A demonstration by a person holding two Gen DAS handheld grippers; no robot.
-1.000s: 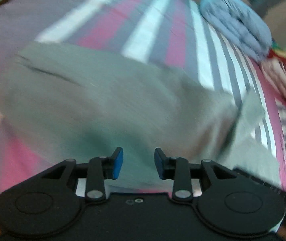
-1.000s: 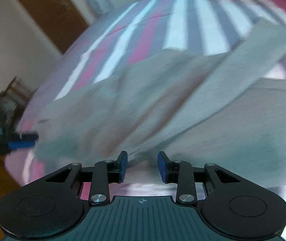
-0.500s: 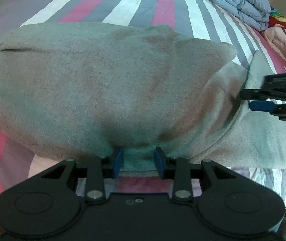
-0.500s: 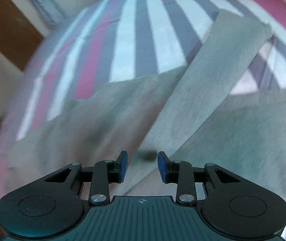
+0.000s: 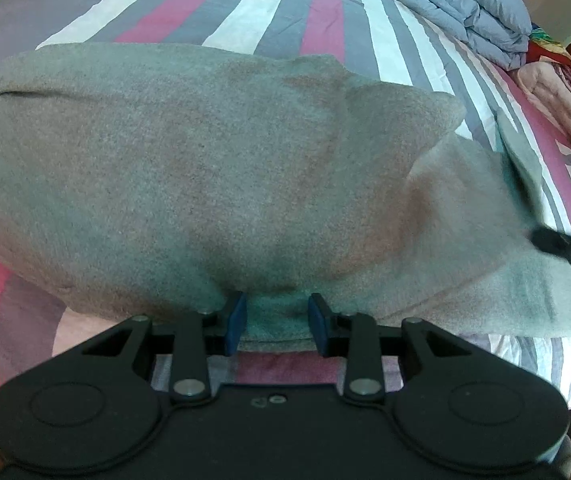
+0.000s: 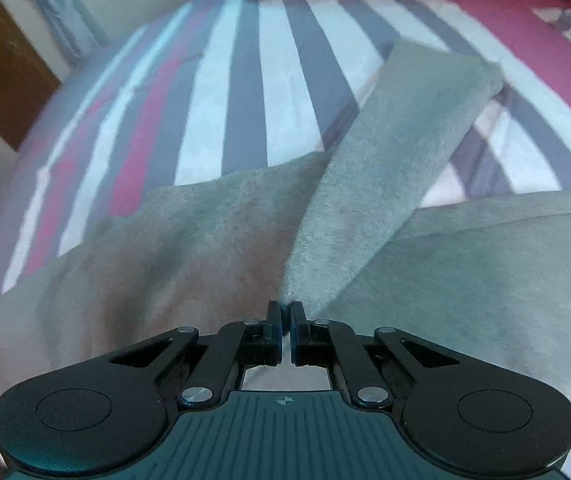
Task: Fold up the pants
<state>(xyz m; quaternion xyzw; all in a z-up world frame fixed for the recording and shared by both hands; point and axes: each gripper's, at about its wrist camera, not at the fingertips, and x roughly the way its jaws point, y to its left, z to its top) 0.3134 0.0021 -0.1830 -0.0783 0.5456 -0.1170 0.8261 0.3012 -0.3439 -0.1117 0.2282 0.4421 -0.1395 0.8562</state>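
Right gripper fingers clamped on pants fold; left gripper fingers apart at bed-edge hem. Thin pinch may slip.

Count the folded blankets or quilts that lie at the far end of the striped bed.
2. The grey-blue padded quilt lies at the far right; the pink quilted blanket lies right of it. More may be hidden beyond.

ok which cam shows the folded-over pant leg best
The right wrist view: the pant leg runs up the frame's middle, full length visible, with the right hand-held gripper shut on its near end. The left wrist view shows only a blurred sliver at the right edge.
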